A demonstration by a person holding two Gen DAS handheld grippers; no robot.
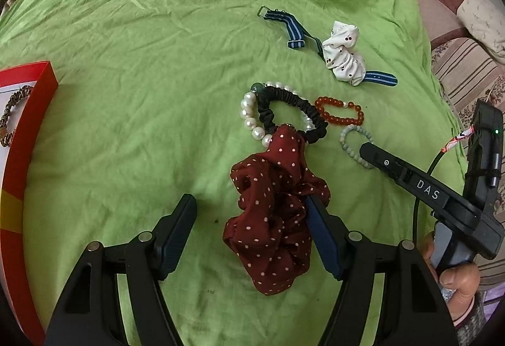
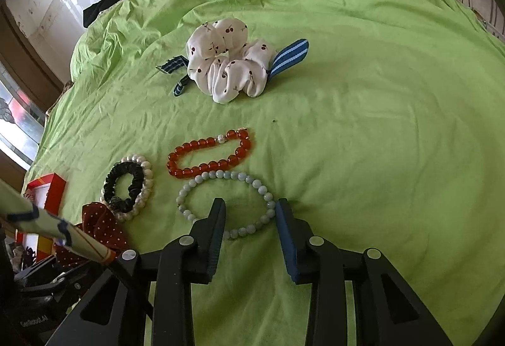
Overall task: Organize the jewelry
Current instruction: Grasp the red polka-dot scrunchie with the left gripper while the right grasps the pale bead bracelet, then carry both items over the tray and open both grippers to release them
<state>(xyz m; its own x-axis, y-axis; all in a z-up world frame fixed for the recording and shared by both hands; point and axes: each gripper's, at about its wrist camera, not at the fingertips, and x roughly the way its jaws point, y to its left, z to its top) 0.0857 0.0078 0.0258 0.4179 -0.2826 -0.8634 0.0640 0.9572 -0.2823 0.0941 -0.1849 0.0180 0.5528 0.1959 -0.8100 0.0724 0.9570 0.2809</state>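
Note:
A dark red polka-dot scrunchie (image 1: pixel 274 213) lies on the green sheet (image 1: pixel 126 125) between the fingers of my left gripper (image 1: pixel 252 207). It rests against the right finger, with the left finger clear of it, so the jaws stand open. My right gripper (image 2: pixel 251 212) is low over a pale green bead bracelet (image 2: pixel 195 188). Its fingers straddle the near arc of that ring and do not visibly clamp the beads. One right finger (image 1: pixel 378 160) shows over the same bracelet (image 1: pixel 347 137) in the left wrist view.
A pearl bracelet (image 1: pixel 252 119), a black scrunchie (image 1: pixel 293 100) and an orange-red bead bracelet (image 2: pixel 208 153) lie close together. Farther off a white cherry-print scrunchie (image 2: pixel 227 68) sits on a blue striped strap (image 2: pixel 290 59). A red box (image 1: pixel 34 100) with a braided bracelet (image 1: pixel 12 112) stands at the left.

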